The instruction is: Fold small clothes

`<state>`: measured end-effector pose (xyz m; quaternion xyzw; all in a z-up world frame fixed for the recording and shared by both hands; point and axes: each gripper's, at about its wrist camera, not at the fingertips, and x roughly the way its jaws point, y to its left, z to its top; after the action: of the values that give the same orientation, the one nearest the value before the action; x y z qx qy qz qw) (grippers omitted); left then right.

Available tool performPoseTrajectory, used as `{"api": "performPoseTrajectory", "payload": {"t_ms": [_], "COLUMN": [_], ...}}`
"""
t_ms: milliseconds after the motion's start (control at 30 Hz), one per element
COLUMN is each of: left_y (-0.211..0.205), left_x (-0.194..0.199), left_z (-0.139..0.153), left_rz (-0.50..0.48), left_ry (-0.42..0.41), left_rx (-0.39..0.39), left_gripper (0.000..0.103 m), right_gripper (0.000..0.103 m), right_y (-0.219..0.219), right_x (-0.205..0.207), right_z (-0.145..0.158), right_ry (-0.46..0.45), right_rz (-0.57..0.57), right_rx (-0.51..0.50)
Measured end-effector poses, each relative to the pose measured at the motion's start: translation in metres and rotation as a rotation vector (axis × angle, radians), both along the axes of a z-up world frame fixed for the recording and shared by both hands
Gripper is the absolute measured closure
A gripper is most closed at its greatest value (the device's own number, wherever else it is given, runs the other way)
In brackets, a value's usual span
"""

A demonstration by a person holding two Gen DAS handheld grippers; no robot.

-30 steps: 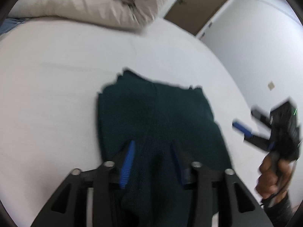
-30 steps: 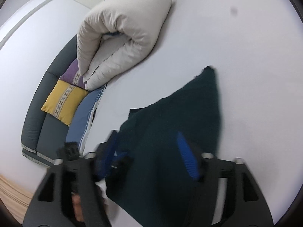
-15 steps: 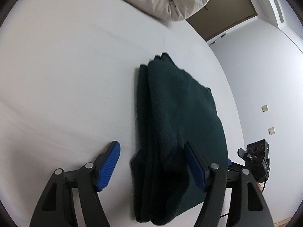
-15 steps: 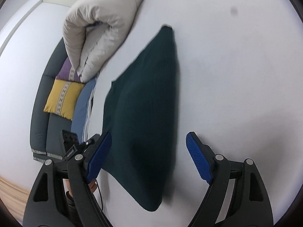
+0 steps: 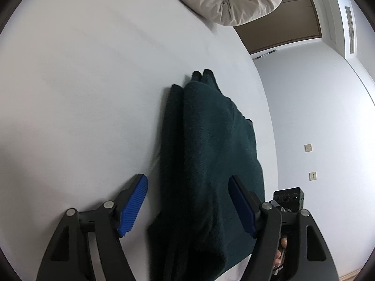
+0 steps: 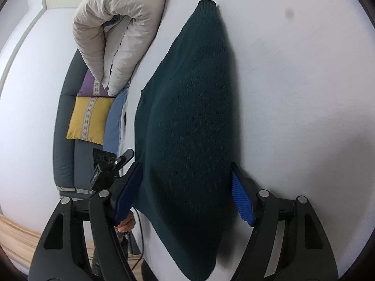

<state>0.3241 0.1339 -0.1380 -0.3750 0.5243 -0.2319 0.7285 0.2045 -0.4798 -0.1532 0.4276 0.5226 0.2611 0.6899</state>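
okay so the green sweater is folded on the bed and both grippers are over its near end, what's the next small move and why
Probably close the right gripper the rest of the way on the near edge of the dark green sweater. Its jaws are closing with that edge between them, but the pads do not seem to press yet. The left gripper stands open astride the same end, so it could then take hold for the next fold on the white bed.

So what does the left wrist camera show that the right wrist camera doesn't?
Only the left wrist view shows the brown door and the wall sockets. Only the right wrist view shows the grey sofa, the yellow cushion and the purple cushion. Both show the dark green knitted garment folded on the white bed, and the beige duvet. The right gripper is closing with the garment between its jaws.
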Motion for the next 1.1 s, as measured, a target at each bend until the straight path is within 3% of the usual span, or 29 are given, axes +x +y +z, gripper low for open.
{"api": "performPoseTrajectory", "payload": {"t_ms": [267,333,433,567,833,1100], "left_y": [-0.025,-0.024,-0.025,-0.035,-0.042,-0.053], "left_x": [0.015,0.016,0.013,0.006,-0.032,-0.113], "left_z": [0.0,-0.002,-0.009,0.005,0.052,0.09], "left_rz": [-0.066,-0.057,-0.046,-0.044,-0.062,-0.11], "left_ry": [0.017,0.035,0.056,0.023,-0.061,-0.137], "left_rx": [0.002,0.016,0.015,0.087,0.16,0.174], "left_gripper": [0.033,0.058,0.072,0.076,0.078,0.078], "right_gripper": [0.033,0.039,0.048,0.058,0.063,0.063], "right_y": [0.004,0.008,0.012,0.012,0.025,0.027], "right_x": [-0.003,-0.002,-0.003,-0.011,-0.043,-0.141], "right_z": [0.001,0.001,0.004,0.012,0.065,0.111], "right_ry": [0.019,0.025,0.019,-0.009,-0.112,-0.191], "right_rz": [0.023,0.027,0.032,0.028,0.042,0.042], "right_rx": [-0.04,-0.07,-0.109,-0.152,-0.238,-0.246]}}
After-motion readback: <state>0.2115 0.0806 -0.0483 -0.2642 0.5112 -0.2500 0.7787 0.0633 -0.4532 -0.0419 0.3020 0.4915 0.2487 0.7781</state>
